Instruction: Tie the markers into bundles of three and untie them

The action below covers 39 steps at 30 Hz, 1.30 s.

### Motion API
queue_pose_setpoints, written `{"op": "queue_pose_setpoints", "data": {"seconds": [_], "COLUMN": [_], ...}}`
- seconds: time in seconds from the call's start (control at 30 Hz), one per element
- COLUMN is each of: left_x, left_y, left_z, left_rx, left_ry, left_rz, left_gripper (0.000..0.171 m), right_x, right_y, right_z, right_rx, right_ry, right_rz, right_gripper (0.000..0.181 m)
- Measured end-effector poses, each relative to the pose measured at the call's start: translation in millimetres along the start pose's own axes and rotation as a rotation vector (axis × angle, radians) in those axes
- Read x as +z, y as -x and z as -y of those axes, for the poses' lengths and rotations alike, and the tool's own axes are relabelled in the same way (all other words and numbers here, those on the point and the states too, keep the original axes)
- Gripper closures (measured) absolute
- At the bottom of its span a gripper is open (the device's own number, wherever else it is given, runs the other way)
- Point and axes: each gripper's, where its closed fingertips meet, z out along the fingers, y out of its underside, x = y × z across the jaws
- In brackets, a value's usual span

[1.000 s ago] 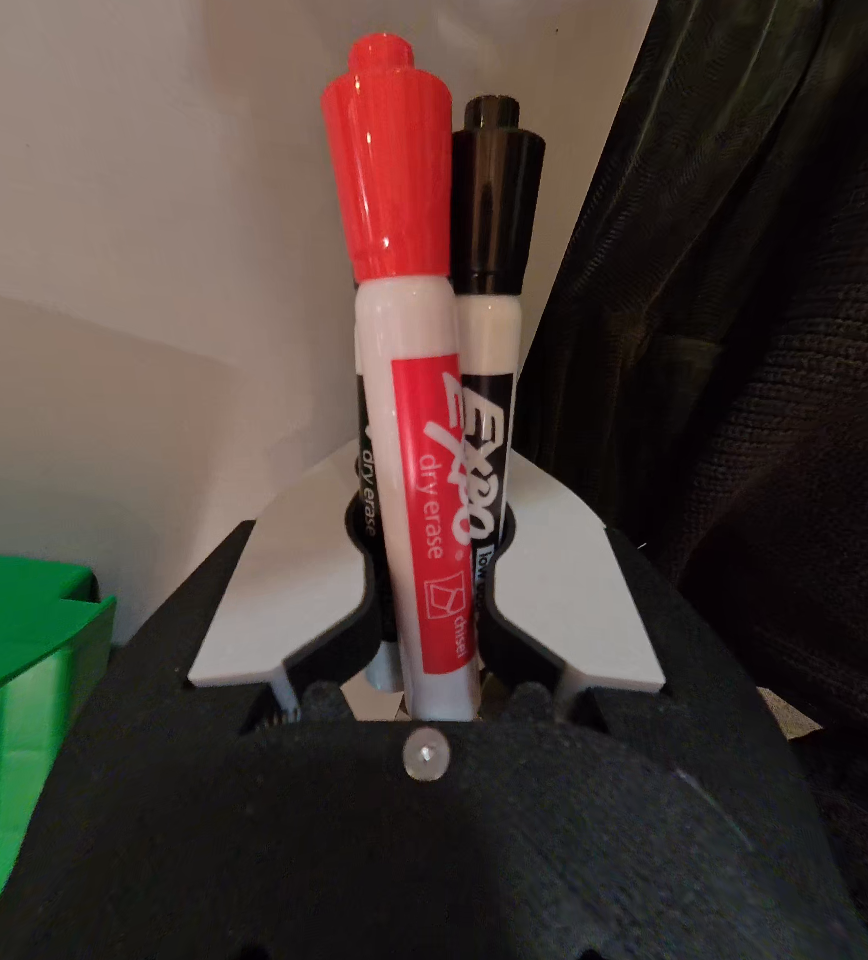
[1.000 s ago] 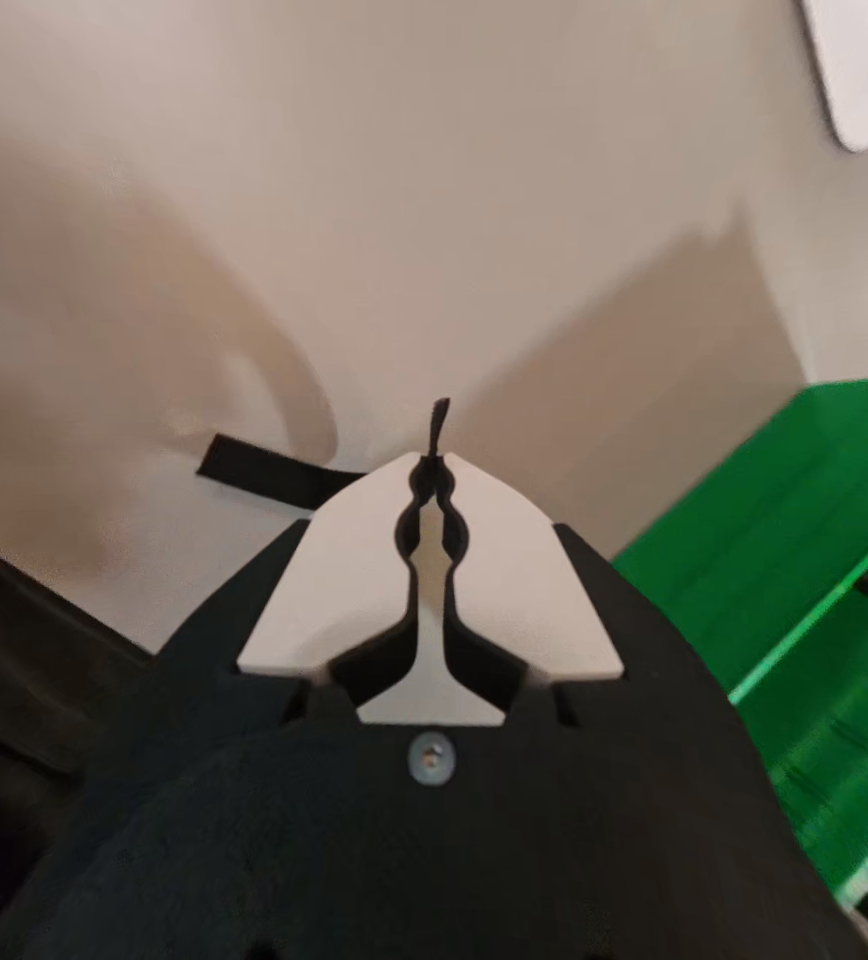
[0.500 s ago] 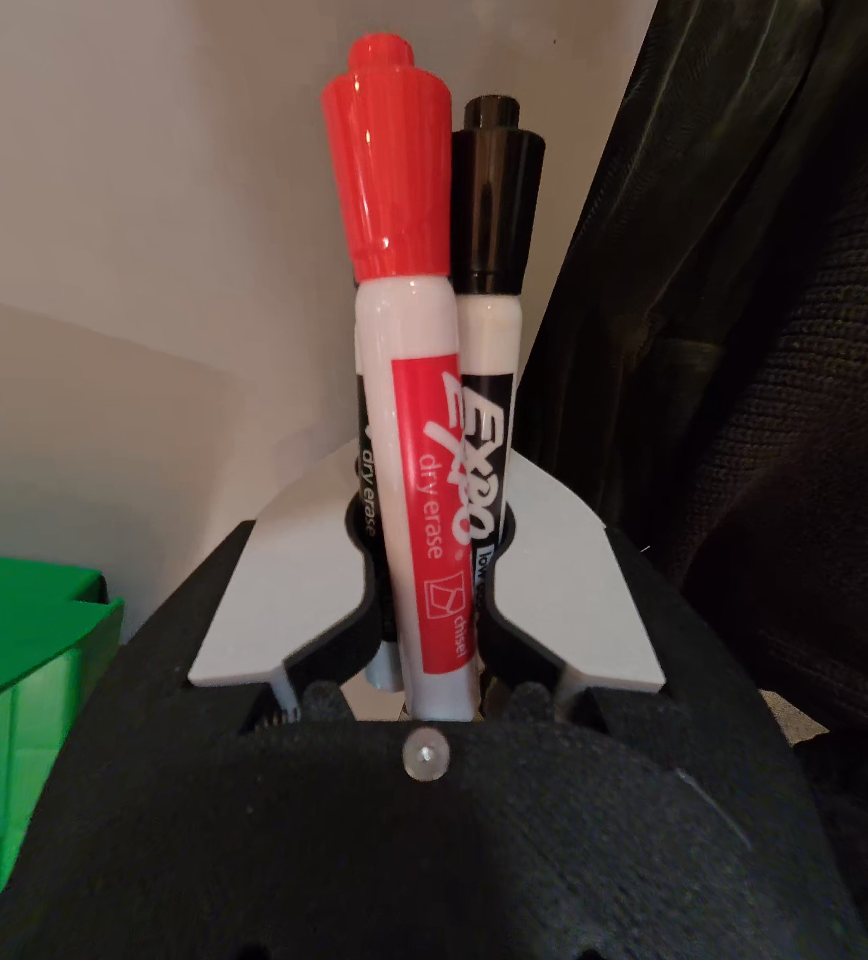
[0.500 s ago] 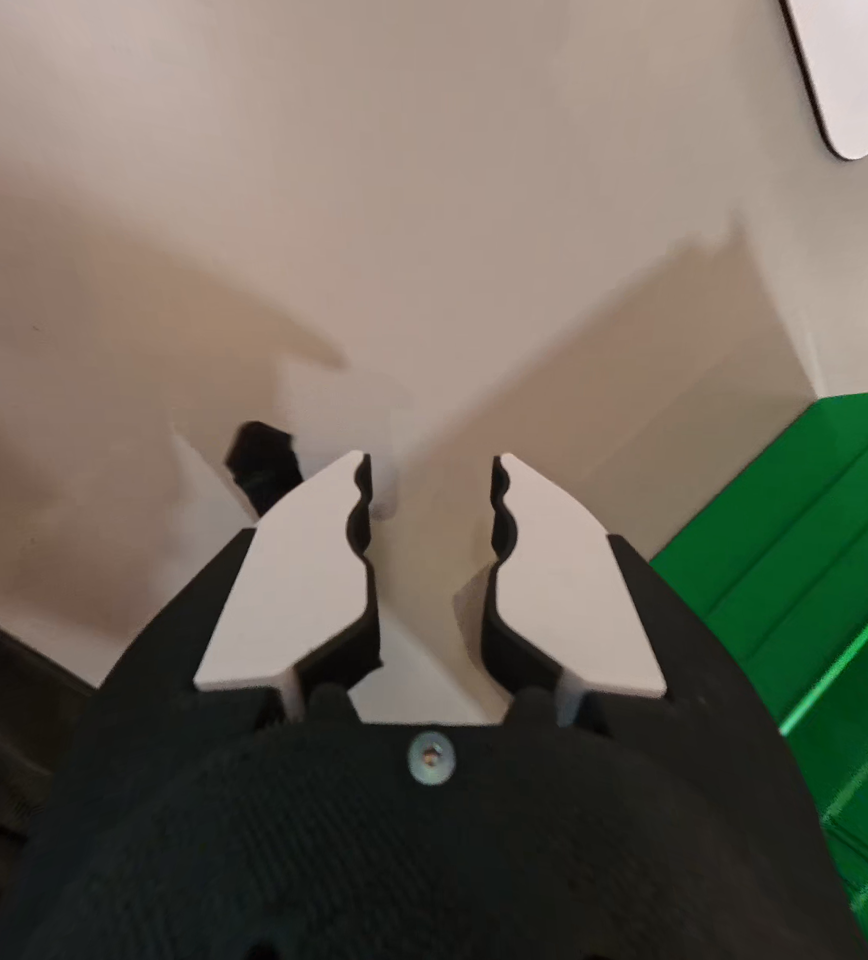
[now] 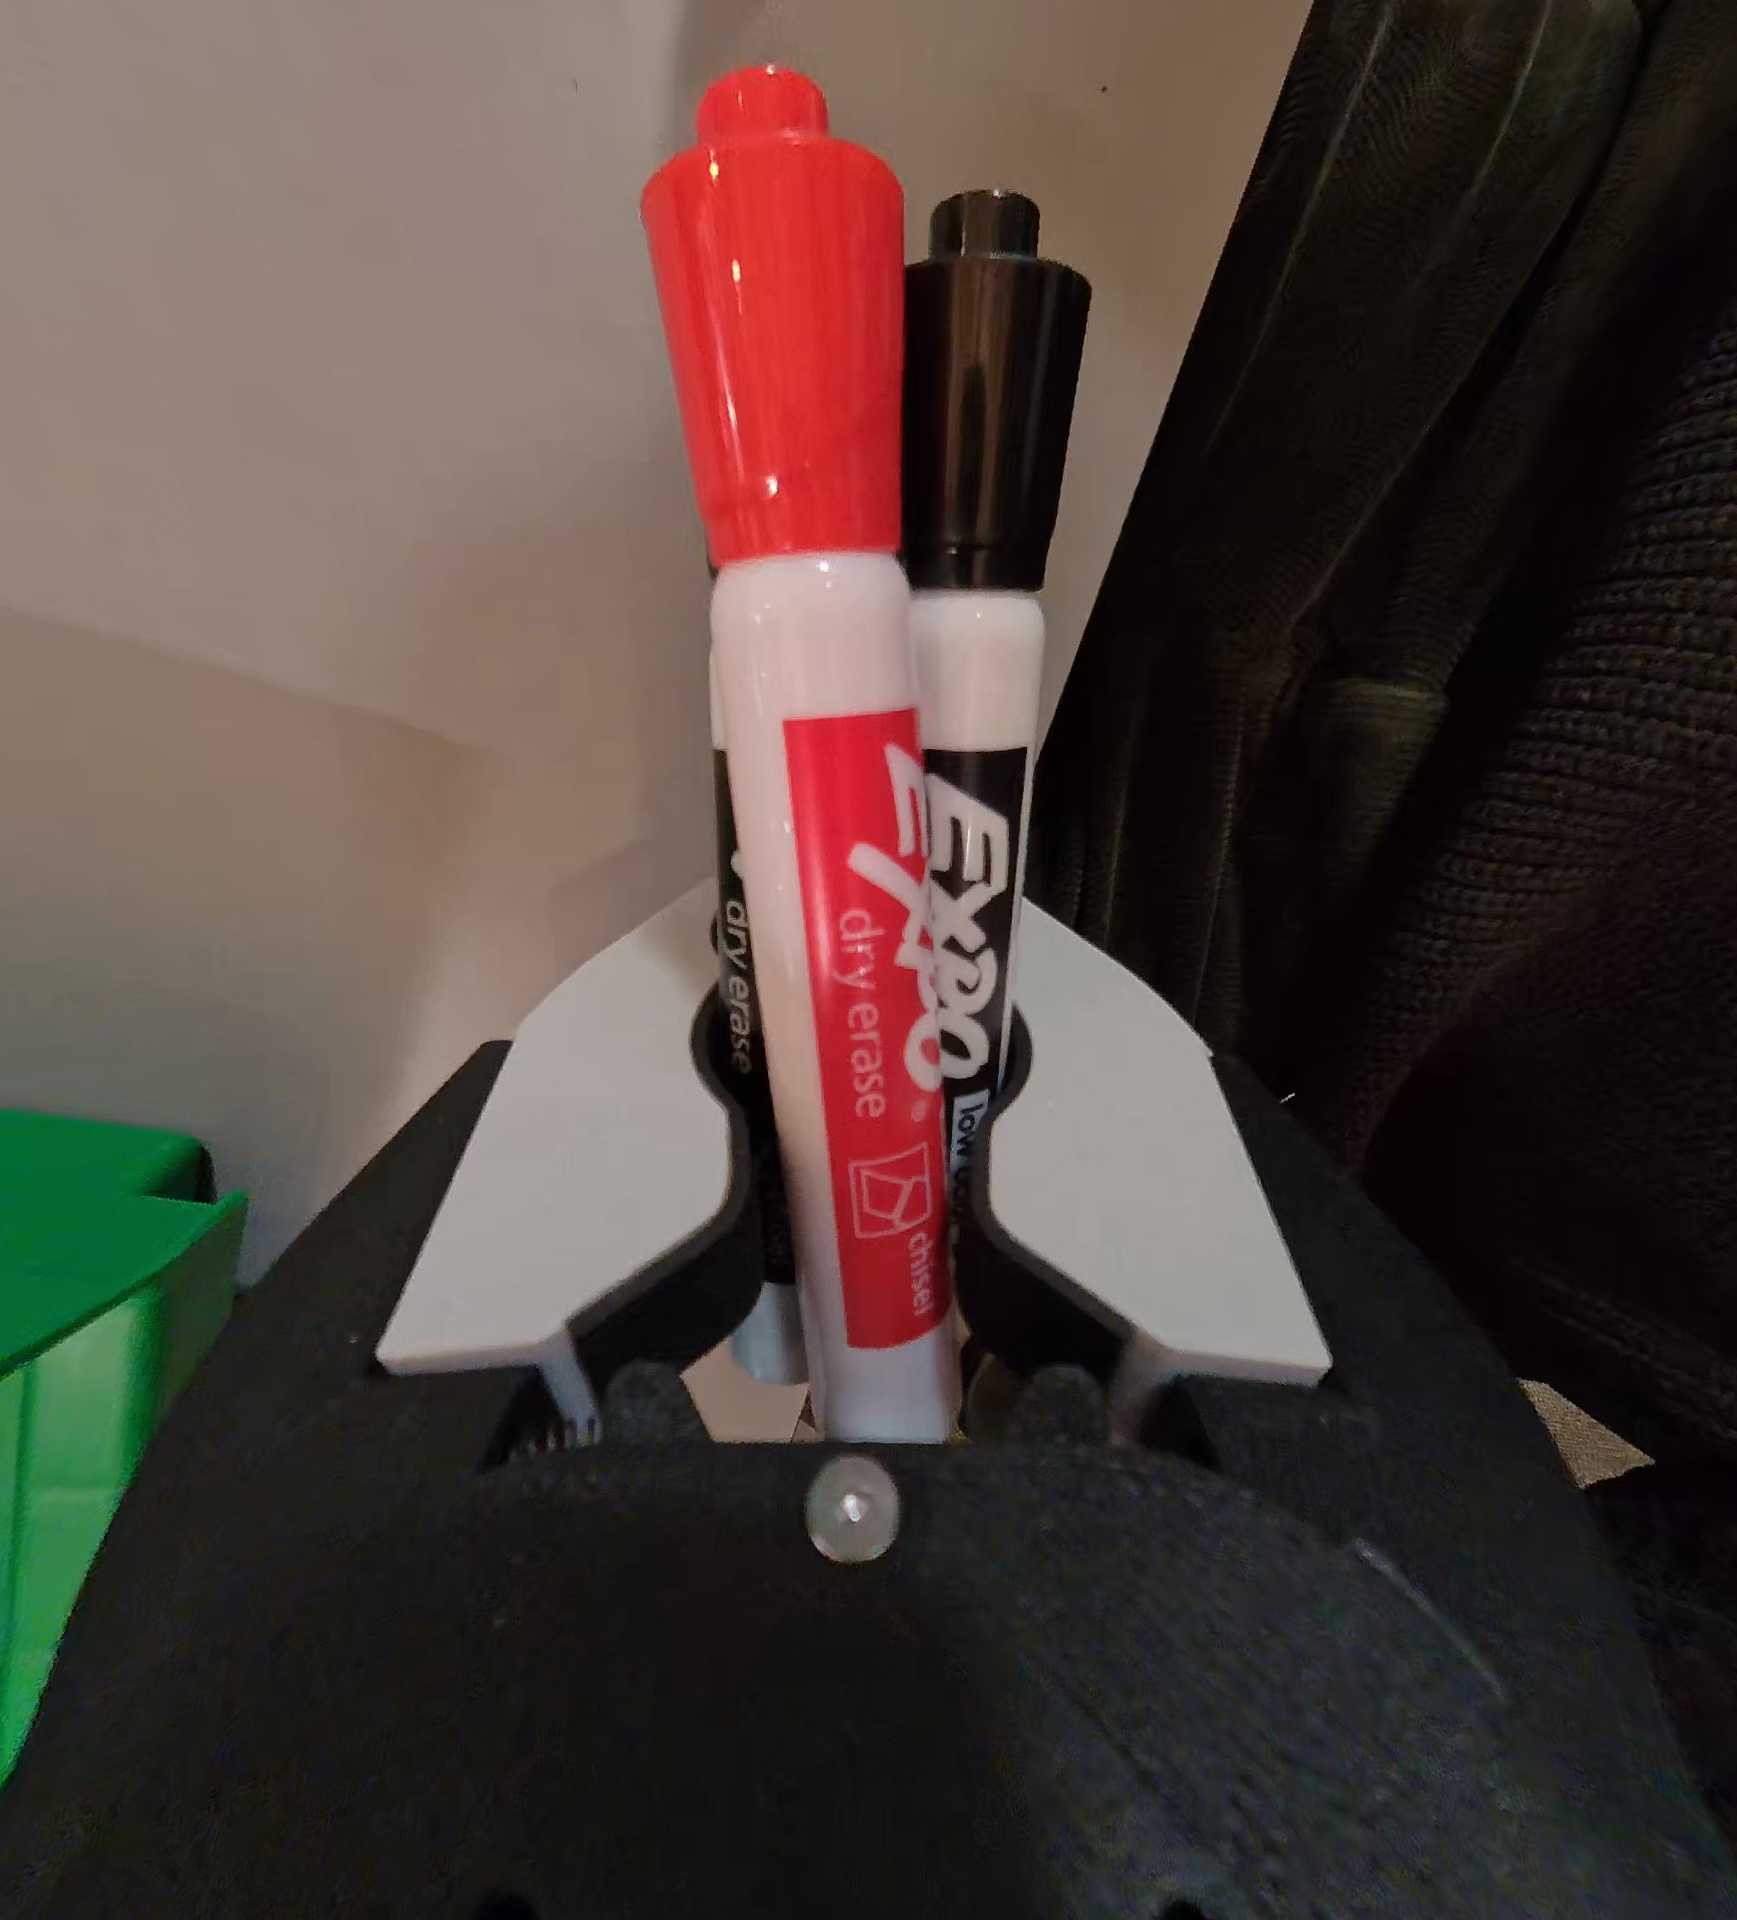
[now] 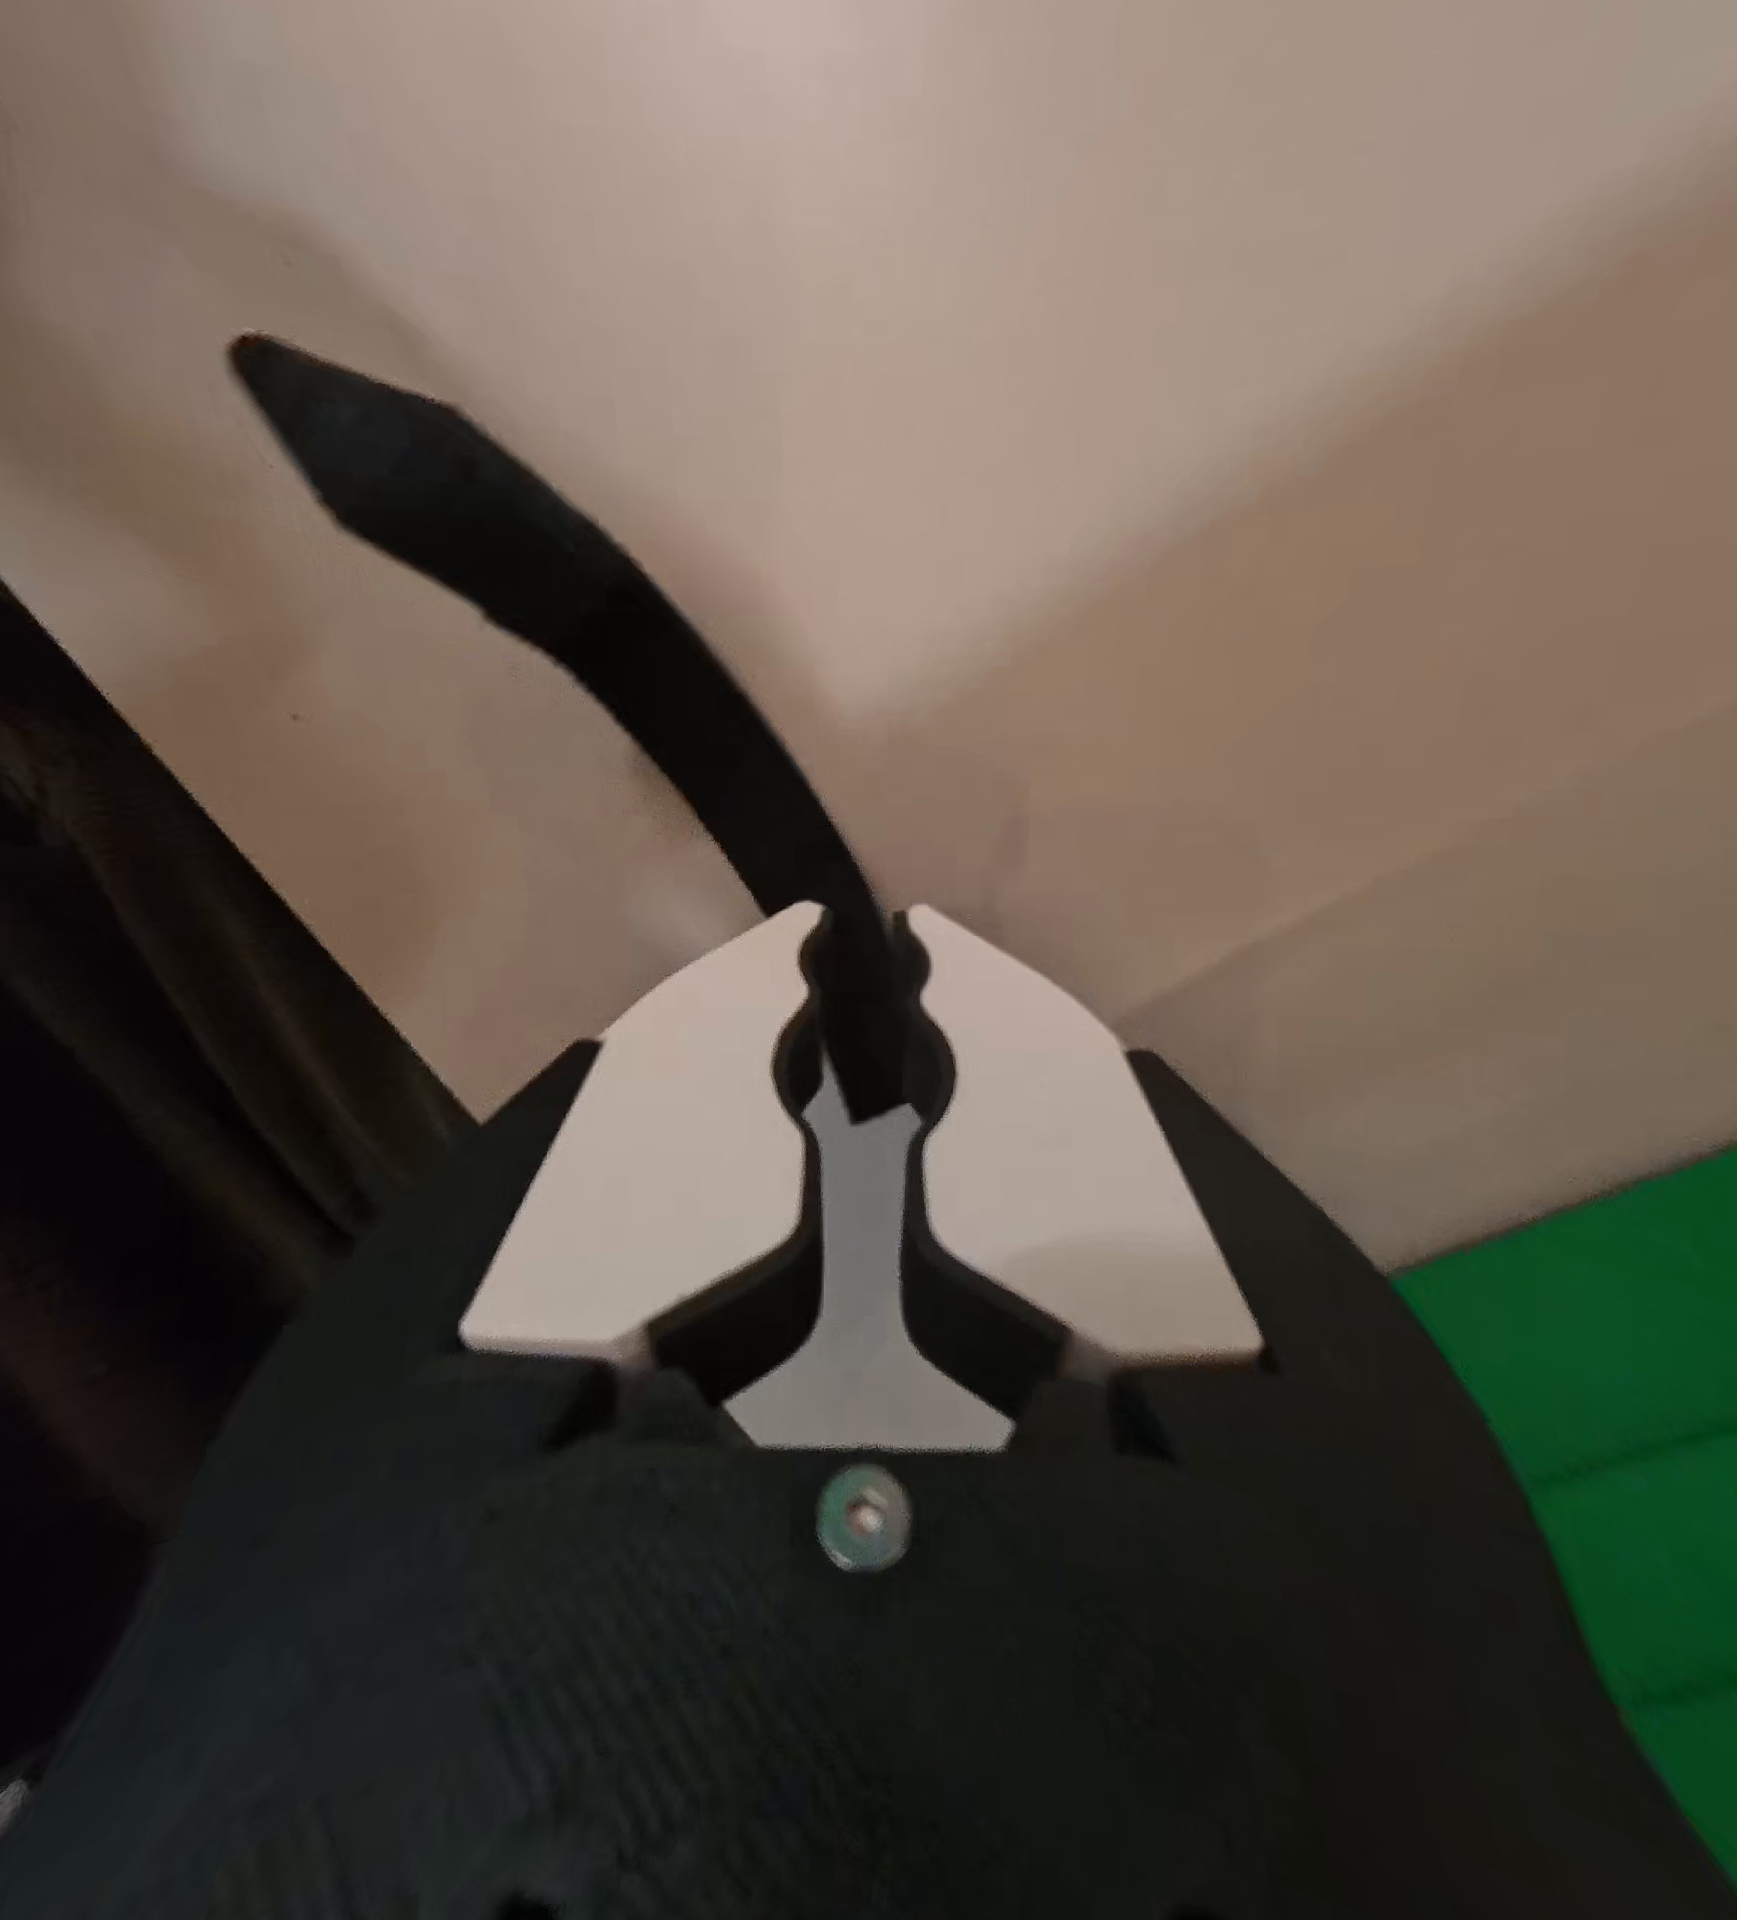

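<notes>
My left gripper (image 5: 859, 1039) is shut on a bundle of dry-erase markers standing upright between its white fingers: a red-capped marker (image 5: 802, 623) in front, a black-capped marker (image 5: 989, 499) behind it on the right, and a third marker (image 5: 739, 987) mostly hidden on the left. My right gripper (image 6: 862, 925) is shut on a black strap (image 6: 552, 592). The strap curves up and to the left from the fingertips, and its short end pokes back between the fingers.
A green plastic bin shows at the lower left of the left wrist view (image 5: 43, 1309) and at the lower right of the right wrist view (image 6: 1622, 1455). A pale table surface (image 6: 1051, 416) lies under both. Dark clothing of a person (image 5: 1466, 727) fills the right side of the left wrist view.
My right gripper opened half a second ago, then closed again on the black strap and lifted it, so more strap now shows. The left gripper with the markers barely moved.
</notes>
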Motion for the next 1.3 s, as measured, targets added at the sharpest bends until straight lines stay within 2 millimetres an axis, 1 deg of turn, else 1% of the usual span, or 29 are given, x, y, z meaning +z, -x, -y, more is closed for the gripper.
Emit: {"op": "queue_pose_setpoints", "data": {"seconds": [0.07,0.17,0.23,0.33,0.37,0.43,0.5,0.53,0.57,0.6,0.67,0.73,0.77,0.83,0.9,0.97,1.03,1.1,1.13,1.2,1.3], "left_x": [0.4,1.1,0.6,-0.7,-1.0,-1.5,-1.5,-1.4,-1.2,-0.9,-0.1,0.1,0.0,-0.6,-1.1,-1.5,-1.6,-1.2,-0.7,0.2,0.8], "left_y": [0.1,0.6,0.6,0.5,0.5,0.6,0.7,0.7,0.7,0.4,0.3,0.7,0.9,1.3,1.4,1.5,1.3,0.9,0.8,0.6,0.5], "left_z": [-0.4,-1.8,-1.8,-1.4,-1.3,-1.3,-1.6,-1.7,-1.7,-1.7,-2.0,-2.3,-2.4,-2.4,-3.1,-3.0,-2.2,-1.6,-1.6,-1.9,-2.1], "left_rx": [-0.002,-0.004,-0.004,-0.004,-0.004,-0.006,-0.007,-0.007,-0.007,-0.007,-0.007,-0.006,-0.007,-0.011,-0.011,-0.011,-0.009,-0.007,-0.008,-0.007,-0.009], "left_ry": [0.000,0.005,0.003,0.000,-0.001,-0.003,-0.002,-0.001,0.000,0.001,0.004,0.005,0.003,0.001,0.001,0.000,-0.002,-0.001,0.001,0.006,0.008], "left_rz": [-0.003,-0.003,-0.002,-0.001,0.000,0.001,0.000,0.000,0.000,-0.001,-0.002,-0.002,-0.001,-0.002,-0.001,0.000,0.000,0.000,-0.001,-0.002,-0.004], "left_gripper": [0.127,0.127,0.127,0.127,0.127,0.128,0.128,0.128,0.127,0.127,0.127,0.127,0.127,0.127,0.127,0.127,0.128,0.127,0.127,0.127,0.127], "right_x": [-2.5,-11.2,-20.5,-42.0,-47.6,-49.6,-45.1,-40.3,-33.4,-25.2,-9.9,-5.3,-8.2,-20.8,-36.5,-49.1,-54.2,-52.9,-49.1,-38.2,-19.3], "right_y": [3.9,1.8,-8.8,-36.7,-42.7,-47.7,-50.8,-47.9,-40.3,-29.0,0.4,27.0,32.4,31.4,17.5,-2.4,-9.2,-14.6,-19.3,-26.6,-25.0], "right_z": [2.6,17.0,29.5,49.8,54.1,55.1,48.8,45.4,43.2,41.1,34.4,31.7,35.6,49.2,59.3,61.6,60.7,56.0,49.7,34.3,18.7], "right_rx": [-0.014,-0.001,0.021,0.061,0.068,0.055,0.002,-0.039,-0.074,-0.093,-0.097,-0.109,-0.113,-0.088,-0.006,0.060,0.034,-0.027,-0.043,-0.039,-0.048], "right_ry": [-0.010,-0.091,-0.170,-0.319,-0.353,-0.342,-0.256,-0.206,-0.170,-0.142,-0.074,-0.050,-0.078,-0.181,-0.287,-0.368,-0.409,-0.399,-0.357,-0.241,-0.102], "right_rz": [0.015,-0.007,-0.079,-0.294,-0.357,-0.453,-0.558,-0.582,-0.565,-0.510,-0.331,-0.174,-0.144,-0.123,-0.116,-0.134,-0.114,-0.136,-0.166,-0.212,-0.233], "right_gripper": [0.176,0.178,0.179,0.179,0.179,0.179,0.178,0.178,0.177,0.170,0.150,0.134,0.133,0.137,0.138,0.138,0.134,0.137,0.142,0.151,0.150]}}
